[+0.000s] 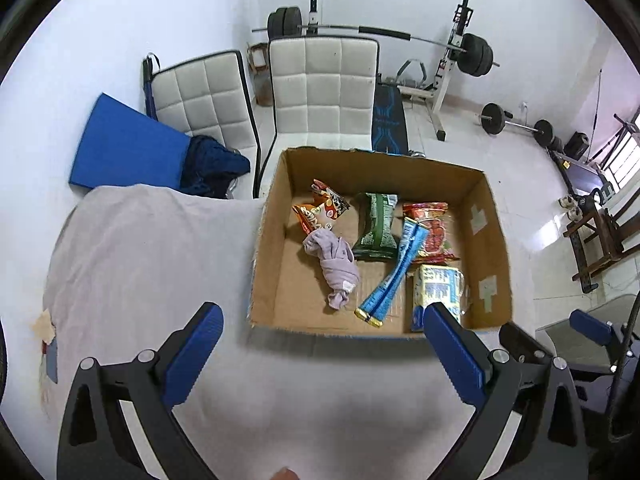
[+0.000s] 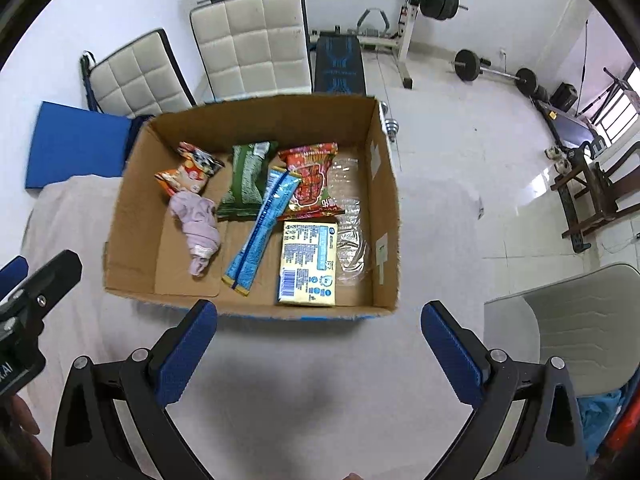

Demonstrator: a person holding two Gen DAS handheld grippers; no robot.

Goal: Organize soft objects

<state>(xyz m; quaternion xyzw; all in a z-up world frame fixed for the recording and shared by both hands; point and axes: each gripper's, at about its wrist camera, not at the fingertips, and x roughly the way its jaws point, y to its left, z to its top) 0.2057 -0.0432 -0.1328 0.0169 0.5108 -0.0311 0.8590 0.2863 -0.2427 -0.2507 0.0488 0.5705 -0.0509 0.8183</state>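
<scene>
While both grippers are held above the near edge of a cloth-covered table (image 1: 140,240), an open cardboard box (image 2: 384,184) is seen resting on it, with everything soft gathered inside. The fingers of the left gripper (image 1: 320,316) are spread wide with nothing between them, and the fingers of the right gripper (image 2: 318,312) are likewise spread wide and empty.

Inside the box, a crumpled lilac cloth (image 2: 196,228) is lying at the left, just near of an orange snack packet (image 2: 188,172). A green packet (image 2: 246,180) is placed at the far middle, and a red packet (image 2: 312,176) just right of it. A long blue packet (image 2: 260,228) is laid diagonally across the middle, overlapping the red one. A yellow and blue pack (image 2: 308,264) is set at the near right, beside crinkled clear plastic (image 2: 348,240) along the right wall.

Beyond the table, two white padded chairs (image 1: 320,88) and a barbell rack (image 1: 452,60) are visible.
</scene>
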